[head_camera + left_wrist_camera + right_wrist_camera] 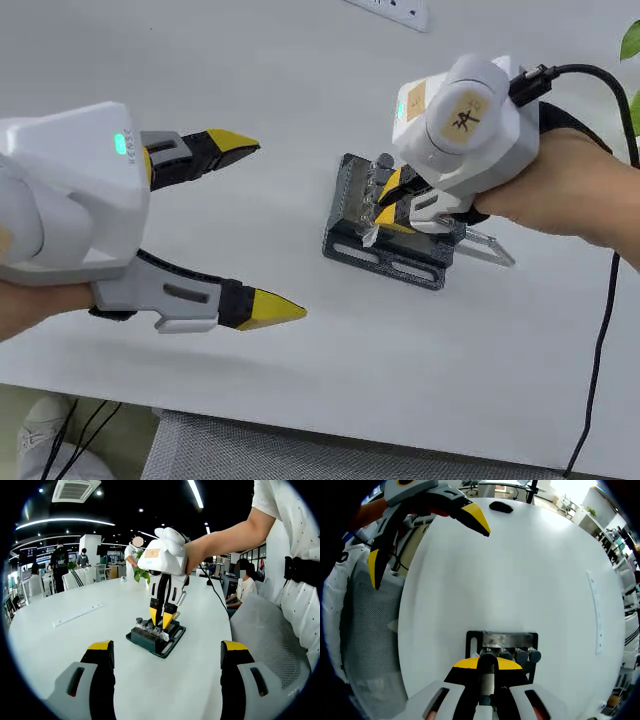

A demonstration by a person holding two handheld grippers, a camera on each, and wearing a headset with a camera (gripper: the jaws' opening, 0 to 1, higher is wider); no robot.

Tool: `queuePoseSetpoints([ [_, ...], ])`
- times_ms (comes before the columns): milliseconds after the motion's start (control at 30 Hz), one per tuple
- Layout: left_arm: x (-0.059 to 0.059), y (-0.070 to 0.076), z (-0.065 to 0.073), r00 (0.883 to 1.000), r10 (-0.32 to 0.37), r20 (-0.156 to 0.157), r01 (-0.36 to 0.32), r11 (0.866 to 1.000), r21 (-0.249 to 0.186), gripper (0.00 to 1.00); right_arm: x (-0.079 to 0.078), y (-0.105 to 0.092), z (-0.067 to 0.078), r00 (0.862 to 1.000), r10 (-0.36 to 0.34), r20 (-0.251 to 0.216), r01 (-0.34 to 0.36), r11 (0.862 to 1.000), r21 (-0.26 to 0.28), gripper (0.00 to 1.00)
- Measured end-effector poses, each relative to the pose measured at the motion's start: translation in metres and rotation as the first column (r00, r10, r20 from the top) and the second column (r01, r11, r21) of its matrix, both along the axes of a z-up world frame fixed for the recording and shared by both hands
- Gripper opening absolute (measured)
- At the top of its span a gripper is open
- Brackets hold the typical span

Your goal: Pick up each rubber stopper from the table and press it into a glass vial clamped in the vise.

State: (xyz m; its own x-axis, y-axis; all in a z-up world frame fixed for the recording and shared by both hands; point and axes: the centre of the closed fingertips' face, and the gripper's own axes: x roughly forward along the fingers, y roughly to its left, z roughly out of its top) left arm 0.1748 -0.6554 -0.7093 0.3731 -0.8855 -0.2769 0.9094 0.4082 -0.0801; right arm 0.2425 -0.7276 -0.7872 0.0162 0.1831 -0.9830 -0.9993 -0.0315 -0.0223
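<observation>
Your R gripper (487,664) has its jaws pinching the end stopper (488,656) at the vise (502,640); other three look seated. L gripper (278,230) jaws spread, so prob. nearly done.

Desk (300,80): smooth white top, matt with a faint sheen. Left tongs (280,230) and right tongs (384,210): satin white plastic shell, matt black plastic jaws, smooth yellow tips. Vise (385,262): dark grey matt body, looks plastic. Its clamp plate (502,640) is bare brushed metal with a dull shine. Stopper (487,658) pinched in right tongs: matt grey rubber. Same for stoppers (522,655) beside it. Vials (375,180): clear glass, hard to make out. Near chair (230,450): grey mesh cloth, rough. Cable (603,330): black, smooth.
</observation>
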Motion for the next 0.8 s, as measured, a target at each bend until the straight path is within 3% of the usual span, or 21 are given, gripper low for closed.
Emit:
queuePoseSetpoints([
  [67,0.0007,-0.0005,0.0003,1.0,0.0,0.001,0.0,1.0,0.0,0.88,-0.0002,0.0014,0.0008,1.0,0.019,0.006,-0.019,1.0,-0.012,0.05],
  [300,0.0016,-0.0042,0.0029,1.0,-0.004,0.001,0.004,1.0,-0.01,0.87,0.0025,-0.0014,0.0017,1.0,-0.014,-0.012,0.014,1.0,-0.01,0.05],
  [533,0.0003,-0.0065,0.0049,1.0,-0.011,0.001,0.011,1.0,-0.011,0.87,0.0008,0.0036,0.0026,1.0,0.016,-0.019,-0.017,1.0,-0.025,0.05],
  [800,0.0001,-0.0051,0.0041,1.0,-0.01,0.001,0.01,1.0,-0.017,0.87,0.0027,0.0011,0.0027,0.997,-0.016,-0.071,0.013,0.999,-0.048,0.05],
])
